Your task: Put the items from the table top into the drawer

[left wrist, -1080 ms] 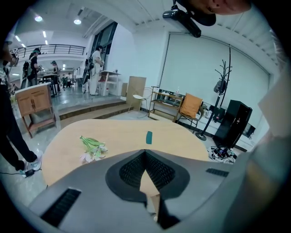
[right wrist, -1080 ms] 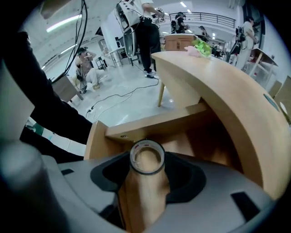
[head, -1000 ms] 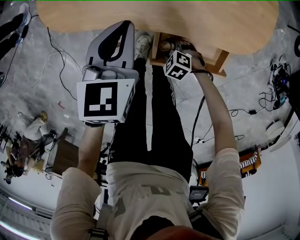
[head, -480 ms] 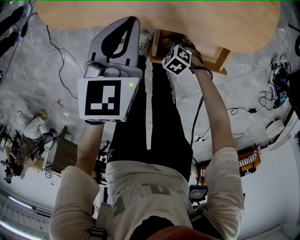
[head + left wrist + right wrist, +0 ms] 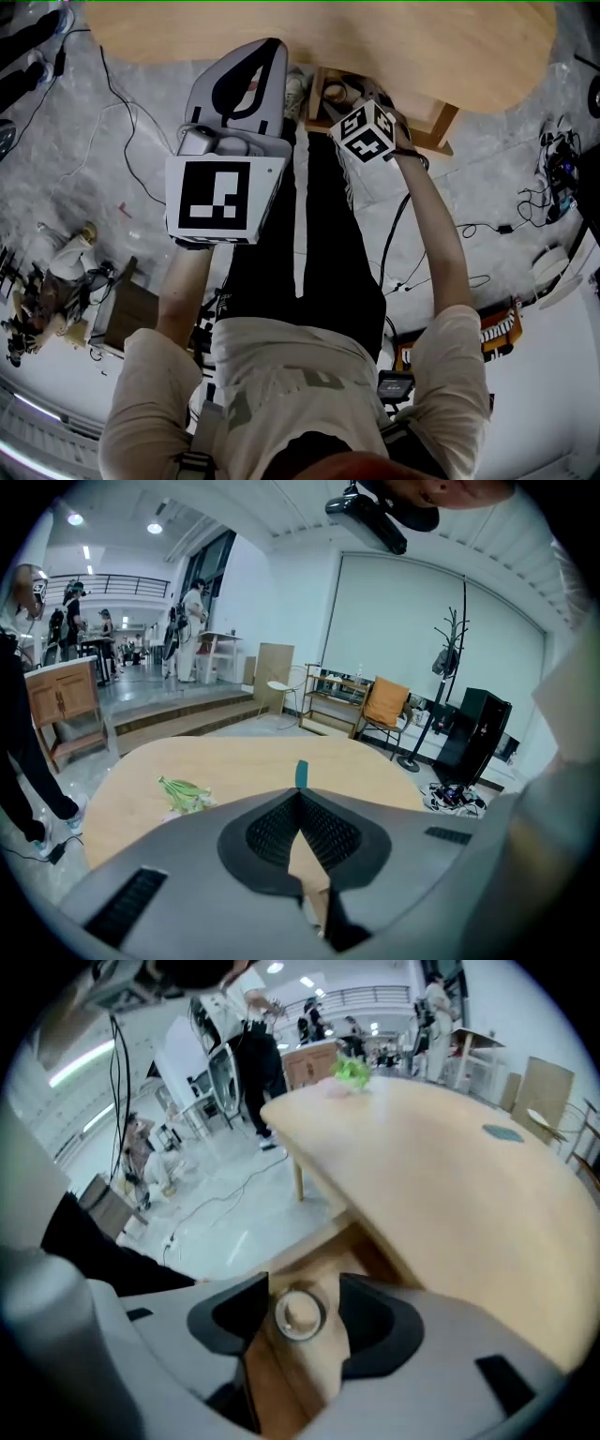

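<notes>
On the light wooden table (image 5: 234,766) lie a green leafy item (image 5: 185,794) at the left and a small teal item (image 5: 301,773) in the middle. My left gripper (image 5: 300,797) hovers in front of the near edge, its pad tips together and nothing in them. Under the table's edge the wooden drawer (image 5: 314,1372) stands open. My right gripper (image 5: 302,1309) points down into it with jaws wide apart. Between them, touching neither pad, is a small round thing (image 5: 299,1316) with a pale rim and beige centre. In the head view the marker cube (image 5: 367,131) hides the right jaws.
I stand close to the table (image 5: 375,37), legs below the drawer frame (image 5: 436,122). Cables (image 5: 122,103) run over the grey floor on both sides. A low wooden box (image 5: 127,314) and clutter sit at the left. People and furniture stand far behind the table (image 5: 192,630).
The right gripper's marker cube has rolled and shifted slightly to the right at the drawer. The left gripper has stayed almost where it was.
</notes>
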`<state>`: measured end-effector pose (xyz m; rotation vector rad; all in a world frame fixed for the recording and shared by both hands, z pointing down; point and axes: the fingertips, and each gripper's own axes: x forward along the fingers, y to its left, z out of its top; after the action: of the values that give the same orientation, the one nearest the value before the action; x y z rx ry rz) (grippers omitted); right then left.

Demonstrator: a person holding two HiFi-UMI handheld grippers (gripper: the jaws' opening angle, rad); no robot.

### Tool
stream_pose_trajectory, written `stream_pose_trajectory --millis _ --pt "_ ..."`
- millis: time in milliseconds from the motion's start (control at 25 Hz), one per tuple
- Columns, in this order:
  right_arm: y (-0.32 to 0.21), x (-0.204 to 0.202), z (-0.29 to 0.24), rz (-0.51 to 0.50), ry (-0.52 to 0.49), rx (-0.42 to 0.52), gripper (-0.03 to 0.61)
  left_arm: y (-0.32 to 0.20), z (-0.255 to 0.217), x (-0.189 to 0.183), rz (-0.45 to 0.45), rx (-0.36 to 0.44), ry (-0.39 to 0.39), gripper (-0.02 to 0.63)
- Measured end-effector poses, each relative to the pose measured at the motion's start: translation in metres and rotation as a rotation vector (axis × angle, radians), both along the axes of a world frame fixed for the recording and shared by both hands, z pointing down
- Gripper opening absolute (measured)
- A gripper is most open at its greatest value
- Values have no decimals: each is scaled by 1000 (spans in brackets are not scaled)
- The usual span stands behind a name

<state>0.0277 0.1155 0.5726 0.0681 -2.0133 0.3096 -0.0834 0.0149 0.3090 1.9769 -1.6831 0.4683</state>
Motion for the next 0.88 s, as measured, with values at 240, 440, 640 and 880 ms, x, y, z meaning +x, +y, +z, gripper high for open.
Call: stream_pose_trajectory --millis 240,440,640,880 --pt "-75 -38 -155 602 -399 20 5 -9 -19 -1 -16 19 10 8" --pt "-134 -30 -258 872 -579 283 5 -19 -18 2 -19 40 -7 8" --pt "-143 -18 -287 926 -586 392 5 -23 -16 8 -14 59 10 8" --pt "-141 -16 -278 917 -578 374 5 -24 -16 7 -21 62 15 8"
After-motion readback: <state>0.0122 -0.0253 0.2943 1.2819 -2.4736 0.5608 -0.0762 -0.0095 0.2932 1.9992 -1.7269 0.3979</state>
